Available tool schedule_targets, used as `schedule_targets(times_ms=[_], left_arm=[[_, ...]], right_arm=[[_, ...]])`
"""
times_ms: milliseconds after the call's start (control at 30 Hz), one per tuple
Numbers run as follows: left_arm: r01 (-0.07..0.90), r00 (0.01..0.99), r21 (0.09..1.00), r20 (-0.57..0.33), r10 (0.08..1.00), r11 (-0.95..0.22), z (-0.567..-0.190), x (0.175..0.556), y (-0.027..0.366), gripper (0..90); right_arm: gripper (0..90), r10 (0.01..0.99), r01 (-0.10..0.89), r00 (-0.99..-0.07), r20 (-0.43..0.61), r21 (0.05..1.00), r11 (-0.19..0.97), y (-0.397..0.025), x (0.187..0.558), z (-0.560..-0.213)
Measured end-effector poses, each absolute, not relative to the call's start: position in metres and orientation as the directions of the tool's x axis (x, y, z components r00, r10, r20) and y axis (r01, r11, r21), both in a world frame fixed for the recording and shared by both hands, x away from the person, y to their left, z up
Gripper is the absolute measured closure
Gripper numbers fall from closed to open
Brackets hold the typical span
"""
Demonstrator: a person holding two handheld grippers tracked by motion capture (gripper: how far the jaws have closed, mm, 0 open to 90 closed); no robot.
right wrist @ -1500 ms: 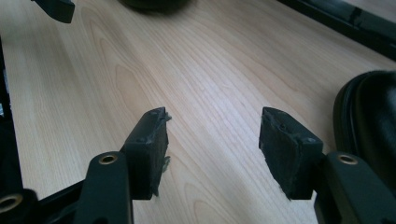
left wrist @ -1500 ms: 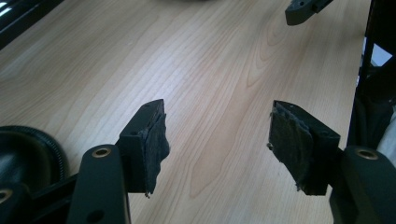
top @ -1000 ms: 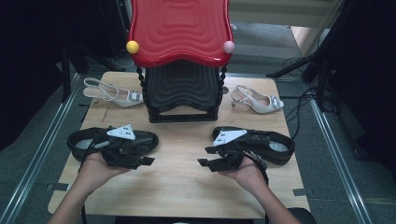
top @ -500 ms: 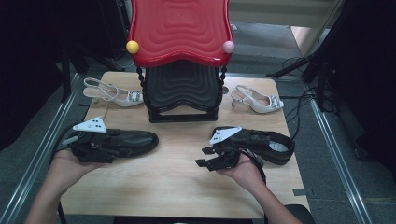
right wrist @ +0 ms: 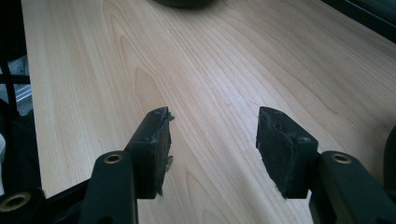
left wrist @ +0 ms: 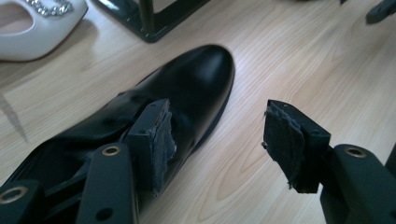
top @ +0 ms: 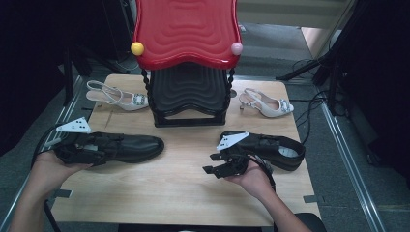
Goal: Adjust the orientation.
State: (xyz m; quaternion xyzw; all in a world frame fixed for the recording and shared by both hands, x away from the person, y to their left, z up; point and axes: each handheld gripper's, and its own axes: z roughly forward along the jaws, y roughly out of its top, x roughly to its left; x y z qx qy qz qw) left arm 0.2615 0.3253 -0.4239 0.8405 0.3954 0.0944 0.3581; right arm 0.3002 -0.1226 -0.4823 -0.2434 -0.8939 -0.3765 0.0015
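Left tool gapes beside black shoe, heel cut off; right tool open, empty.

Light wood table, grey floor

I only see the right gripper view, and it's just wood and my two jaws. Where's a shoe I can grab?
Observer: A black shoe lies close beside your right tongs, on the person's right side of the table.
Operator: What's the other hand doing?
Observer: The left tongs are open at a second black shoe. One pad is over its upper and the other over bare wood.
Operator: Is there anything else on the table?
Observer: A red-topped rack stands at the far edge, with a left white heel on one side and a right white heel on the other.
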Motion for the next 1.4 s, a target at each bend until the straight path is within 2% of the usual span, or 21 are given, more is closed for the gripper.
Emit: schedule_targets(times_ms=[333,833,1033,1133,1167,1367,1400], left_arm=[[0.666,0.606,0.646,-0.175,0.776,-0.374,-0.436,0.265,0.359,41.0],[0.707,0.582,0.609,-0.215,0.784,-0.358,-0.471,0.287,0.356,43.5],[0.705,0.604,0.618,-0.268,0.750,-0.347,-0.475,0.298,0.350,45.6],[0.689,0.637,0.618,-0.269,0.722,-0.378,-0.478,0.300,0.341,56.9],[0.695,0.638,0.612,-0.282,0.717,-0.377,-0.478,0.302,0.340,56.9],[0.718,0.633,0.604,-0.362,0.684,-0.346,-0.477,0.304,0.343,75.4],[0.722,0.632,0.601,-0.372,0.680,-0.342,-0.477,0.304,0.344,75.4]], right_arm=[[46.0,0.449,0.450,-0.874,0.188,0.662,0.599,-0.125,0.300,-0.484],[45.3,0.440,0.448,-0.878,0.190,0.654,0.610,-0.123,0.300,-0.487],[45.1,0.445,0.442,-0.878,0.175,0.653,0.615,-0.121,0.300,-0.488],[45.1,0.443,0.439,-0.880,0.172,0.653,0.618,-0.120,0.301,-0.489],[45.1,0.443,0.439,-0.880,0.172,0.653,0.618,-0.120,0.301,-0.489],[45.4,0.448,0.443,-0.877,0.174,0.654,0.613,-0.121,0.302,-0.489],[45.4,0.448,0.443,-0.877,0.174,0.654,0.613,-0.121,0.302,-0.489]])
